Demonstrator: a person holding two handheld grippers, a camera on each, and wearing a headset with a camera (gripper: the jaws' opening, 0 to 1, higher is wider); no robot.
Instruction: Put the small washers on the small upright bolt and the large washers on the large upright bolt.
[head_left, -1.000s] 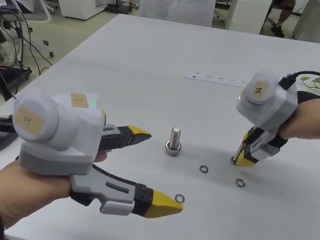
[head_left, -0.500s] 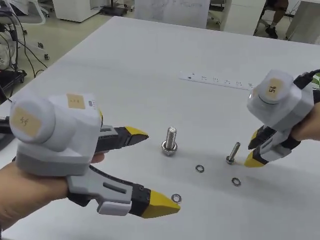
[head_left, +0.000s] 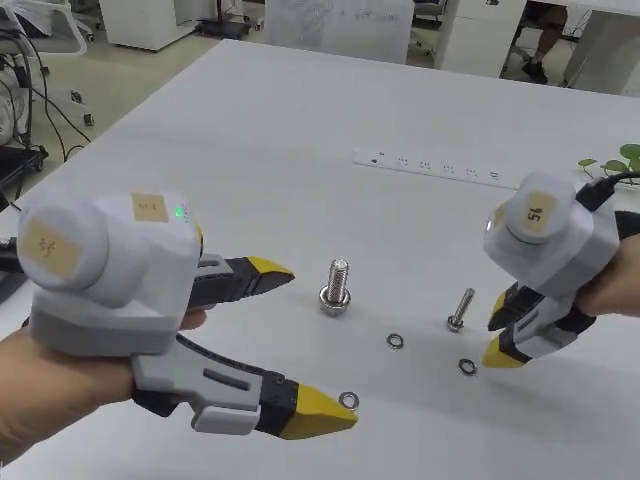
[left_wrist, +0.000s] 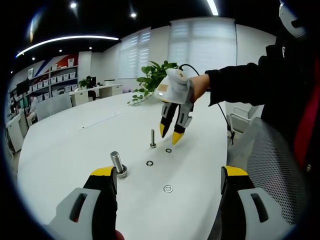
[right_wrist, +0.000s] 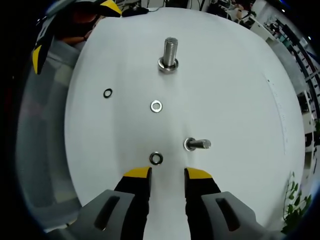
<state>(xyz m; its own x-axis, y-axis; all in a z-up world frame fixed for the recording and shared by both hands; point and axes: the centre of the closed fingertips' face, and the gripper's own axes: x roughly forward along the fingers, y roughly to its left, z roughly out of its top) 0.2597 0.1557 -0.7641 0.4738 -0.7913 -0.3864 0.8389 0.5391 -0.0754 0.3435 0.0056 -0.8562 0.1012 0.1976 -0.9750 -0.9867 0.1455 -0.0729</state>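
Three washers lie loose on the table (head_left: 300, 130) and none sits on the small bolt (head_left: 460, 309), so nearly all of the sorting looks left to do. The large bolt (head_left: 337, 285) stands upright with a ring around its foot; that may be a washer already seated or only its own flange, and I cannot tell which. The small bolt stands on its head to the right of it, tilted slightly, its shank bare. The first washer (right_wrist: 156, 158) lies flat just ahead of the right tool (right_wrist: 167, 173), almost in line with the gap between its tips and near the foot of the small bolt. This tool hangs just above the table with its jaws a narrow way apart and nothing between them. The middle washer (head_left: 395, 341) rests between the two bolts, a little toward the person. The third washer (head_left: 348, 401) lies just beside the lower tip of the left tool (head_left: 308, 345), whose jaws are spread wide and empty, pointing toward the large bolt. Which rings are small and which large is too fine to judge, so each needs matching to its bolt before threading; the first washer seems the likeliest next pick
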